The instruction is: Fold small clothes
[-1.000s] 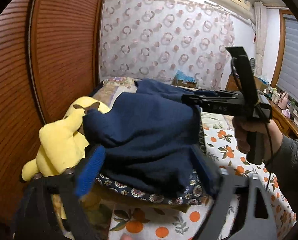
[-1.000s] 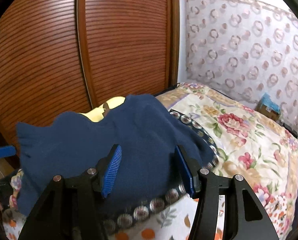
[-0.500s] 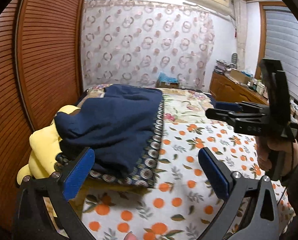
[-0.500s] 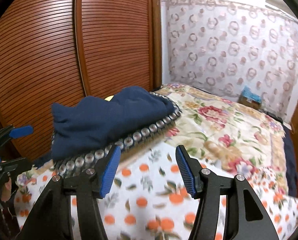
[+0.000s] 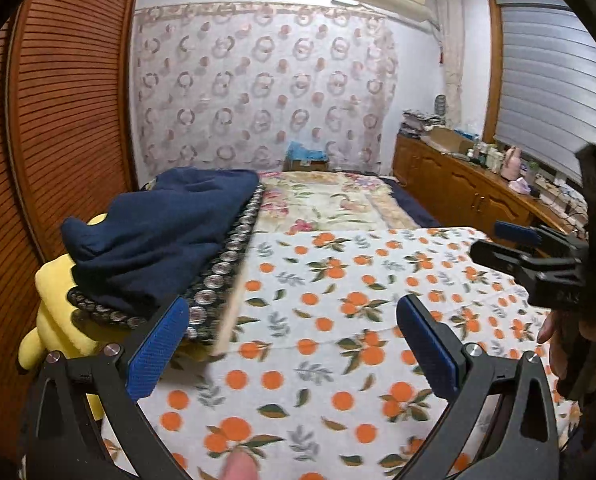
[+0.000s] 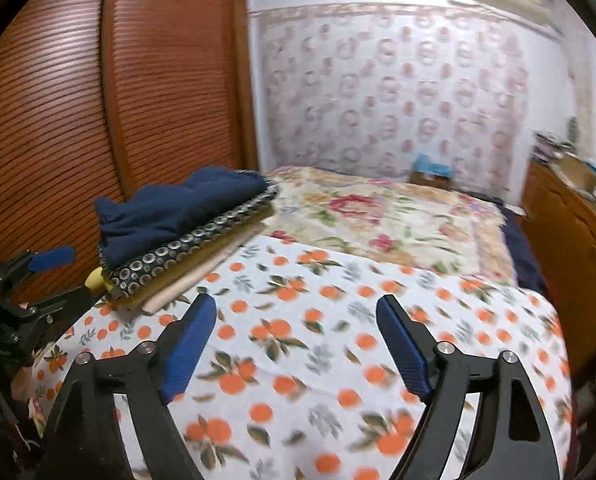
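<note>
A folded navy blue garment (image 5: 166, 232) lies on top of a stack of folded clothes (image 5: 218, 280) at the bed's left edge. It also shows in the right wrist view (image 6: 182, 208), on the same stack (image 6: 186, 264). My left gripper (image 5: 290, 344) is open and empty, just right of the stack, over the orange-print sheet (image 5: 337, 320). My right gripper (image 6: 298, 344) is open and empty above the sheet (image 6: 317, 320), apart from the stack. Each gripper shows at the edge of the other's view.
A yellow plush toy (image 5: 54, 312) sits under the stack's left side. A brown slatted wardrobe (image 5: 58, 120) stands close on the left. A floral quilt (image 5: 329, 204) covers the far bed. A wooden cabinet (image 5: 477, 196) with clutter runs along the right wall.
Both grippers have pulled back from the navy garment, which now rests on the stack. The right gripper has moved away to the right and opened wider.
</note>
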Demonstrator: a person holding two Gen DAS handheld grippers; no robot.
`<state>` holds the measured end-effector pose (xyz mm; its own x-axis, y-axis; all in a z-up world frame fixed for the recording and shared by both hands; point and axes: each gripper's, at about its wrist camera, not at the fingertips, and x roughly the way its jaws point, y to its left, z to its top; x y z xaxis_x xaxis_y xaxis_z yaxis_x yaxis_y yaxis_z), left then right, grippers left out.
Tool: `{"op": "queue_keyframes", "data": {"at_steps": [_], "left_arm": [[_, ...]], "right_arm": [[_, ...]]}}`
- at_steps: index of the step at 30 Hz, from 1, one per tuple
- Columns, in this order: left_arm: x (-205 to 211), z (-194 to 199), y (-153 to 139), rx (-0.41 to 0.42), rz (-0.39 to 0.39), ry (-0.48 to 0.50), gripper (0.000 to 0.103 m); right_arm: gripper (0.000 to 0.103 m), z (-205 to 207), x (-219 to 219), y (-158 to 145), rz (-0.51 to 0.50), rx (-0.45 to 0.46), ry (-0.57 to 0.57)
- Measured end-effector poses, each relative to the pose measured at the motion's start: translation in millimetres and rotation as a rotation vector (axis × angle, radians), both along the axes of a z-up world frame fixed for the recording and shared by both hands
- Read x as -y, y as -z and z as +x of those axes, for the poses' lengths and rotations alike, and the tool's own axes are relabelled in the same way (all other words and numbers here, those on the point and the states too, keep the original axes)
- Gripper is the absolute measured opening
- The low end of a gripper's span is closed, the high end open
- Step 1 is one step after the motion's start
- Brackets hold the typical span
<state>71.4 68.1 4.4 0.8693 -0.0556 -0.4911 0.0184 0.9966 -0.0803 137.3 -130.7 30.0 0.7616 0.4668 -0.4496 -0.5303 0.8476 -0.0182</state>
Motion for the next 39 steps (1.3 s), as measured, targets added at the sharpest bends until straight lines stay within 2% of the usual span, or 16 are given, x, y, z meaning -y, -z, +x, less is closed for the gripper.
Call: {"op": "queue_keyframes", "data": {"at_steps": [6,11,16,39], "left_arm": [[26,-10,-15,0.041,0.009,0.028,0.103],[40,-13,-26,0.065,0.015,0.045,0.103],[45,-17,-31,0.074,0.02,0.044,0.103],[44,-19,-33,0.079,0.023,0.043,0.103]], "right_arm": [[0.088,-56,34,-19,0.056,0.07,0.168],[0.088,-88,48,-36,0.089,0.113,0.23],[0.088,-107,51,-42,0.089,0.129,0.245],[0.088,-101,57,-28,0.083,0.143,0.255]]}}
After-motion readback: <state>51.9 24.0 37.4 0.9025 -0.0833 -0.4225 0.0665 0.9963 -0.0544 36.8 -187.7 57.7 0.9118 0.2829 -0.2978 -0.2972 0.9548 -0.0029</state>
